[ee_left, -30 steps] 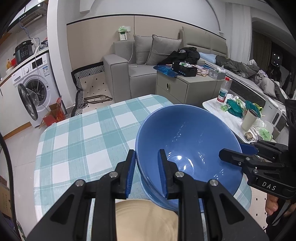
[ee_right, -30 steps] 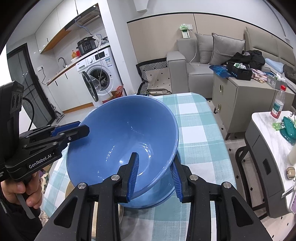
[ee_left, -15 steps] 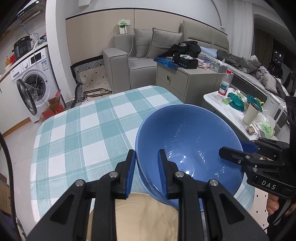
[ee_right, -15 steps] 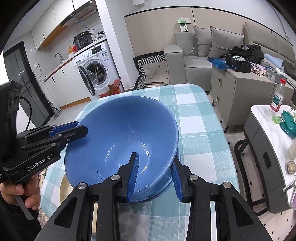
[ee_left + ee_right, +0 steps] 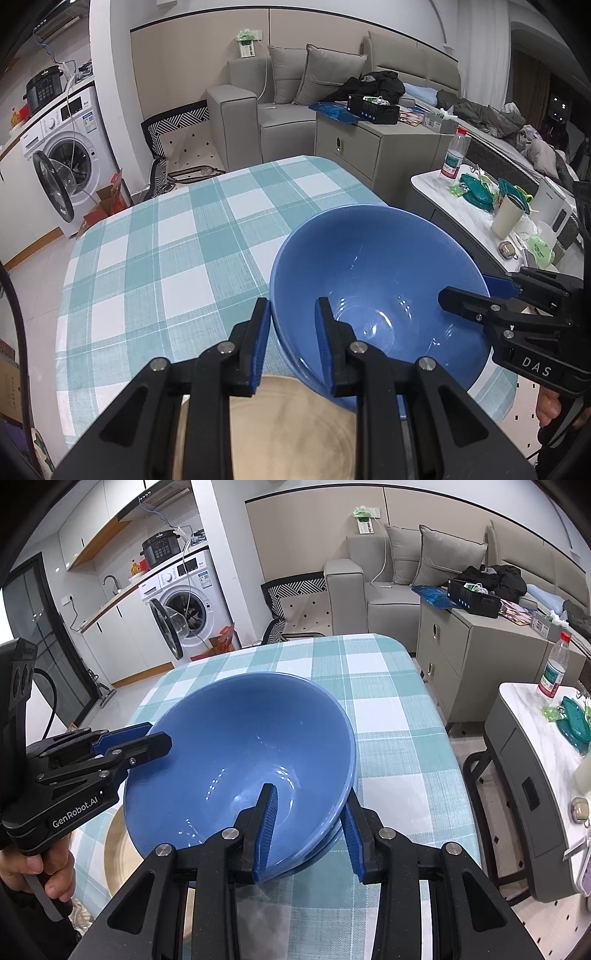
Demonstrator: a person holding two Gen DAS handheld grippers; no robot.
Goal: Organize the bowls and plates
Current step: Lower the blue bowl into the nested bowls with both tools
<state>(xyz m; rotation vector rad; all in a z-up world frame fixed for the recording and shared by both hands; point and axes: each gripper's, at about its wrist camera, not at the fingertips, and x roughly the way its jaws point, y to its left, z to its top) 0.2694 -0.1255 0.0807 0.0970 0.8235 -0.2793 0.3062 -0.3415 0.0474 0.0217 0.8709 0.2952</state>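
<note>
Bowls, blue and nested (image 5: 376, 291), hang tilted above the near edge of the checked desk (image 5: 155, 251), gripped from both sides. The left tongs (image 5: 291, 343) are clamped narrow on the near-left rim, one finger inside and one outside. The right tongs (image 5: 308, 825) straddle the rim opposite, a little wider, seemingly taking in both the upper bowl and the one beneath it. Directly below the stack, at the near edge, lies a beige plate (image 5: 295, 424); I judge the coming move to be a straight lowering onto it, with neither hand nearer. Readable writing: "DAS" on the right tool, "GenRobot.AI" on the left.
</note>
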